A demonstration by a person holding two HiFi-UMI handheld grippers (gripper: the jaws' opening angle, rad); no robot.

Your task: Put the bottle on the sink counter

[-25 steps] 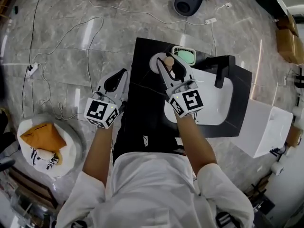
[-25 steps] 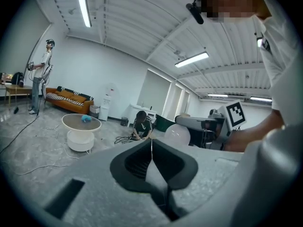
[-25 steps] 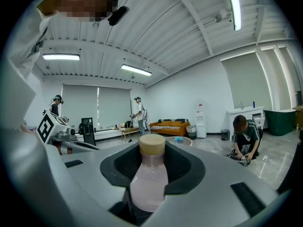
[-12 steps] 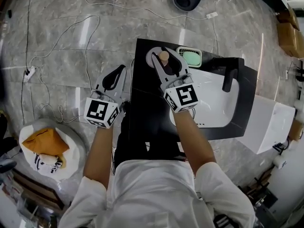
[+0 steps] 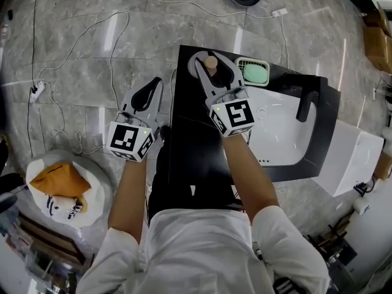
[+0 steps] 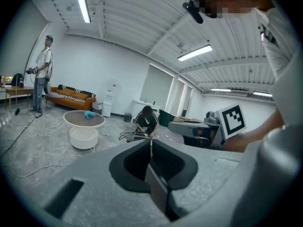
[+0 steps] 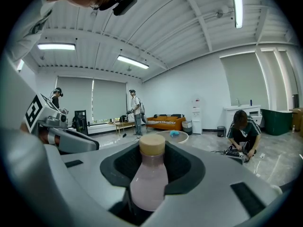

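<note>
A pale pink bottle (image 7: 147,181) with a tan cap (image 5: 211,61) stands upright between the jaws of my right gripper (image 5: 214,66), which is shut on its body. In the head view the gripper holds it over the far left corner of the black sink counter (image 5: 190,152), just left of a green soap dish (image 5: 254,73). Whether the bottle's base touches the counter is hidden. My left gripper (image 5: 149,92) hangs left of the counter over the floor, jaws shut with nothing between them (image 6: 150,148).
A white basin (image 5: 278,133) with a black faucet (image 5: 306,103) fills the counter's right half. A white cabinet (image 5: 358,158) stands to its right. Cables (image 5: 110,29) trail across the marble floor. A white basket with orange cloth (image 5: 58,185) sits at lower left.
The right gripper has carried the bottle a little left and farther back, away from the soap dish toward the counter's far left corner. The left gripper has barely moved.
</note>
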